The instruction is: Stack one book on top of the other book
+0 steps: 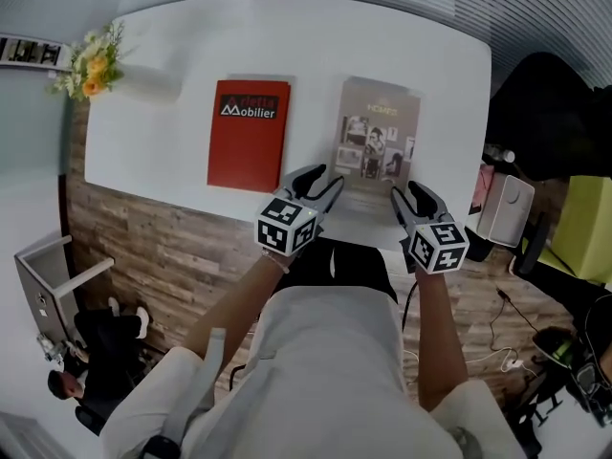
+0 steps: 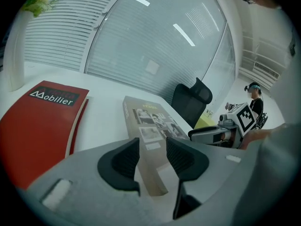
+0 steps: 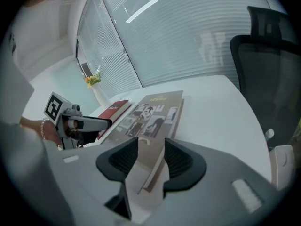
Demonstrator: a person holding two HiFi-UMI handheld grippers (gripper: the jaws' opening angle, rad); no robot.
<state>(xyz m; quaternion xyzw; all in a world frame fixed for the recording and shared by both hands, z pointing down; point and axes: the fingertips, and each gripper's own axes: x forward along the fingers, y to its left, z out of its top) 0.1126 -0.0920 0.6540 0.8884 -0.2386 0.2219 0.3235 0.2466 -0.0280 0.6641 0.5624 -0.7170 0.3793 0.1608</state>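
On white rounded tabletop point(image 1: 143, 142): red hardcover book point(image 1: 247, 134) at left, grey-beige photo-cover book point(image 1: 378, 134) right of it, both flat, apart, near front edge. Both spread, pinching nothing: left gripper point(image 1: 322, 182) and right gripper point(image 1: 409, 195), grey-beige book's near corners lined up between jaws. Best bet: take both corners evenly, close together, lift level. Front edge right at grippers; bare strip between books for crossing; yellow flower bunch point(image 1: 91, 63) well off at far-left corner.

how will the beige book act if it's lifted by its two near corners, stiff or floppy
Likely a bit floppy: the beige book looks thin and wide, so gripped only at its near corners it may sag or fan open. Its smooth cover could slide easily on the white table. Lying flat, it shouldn't roll or tip.
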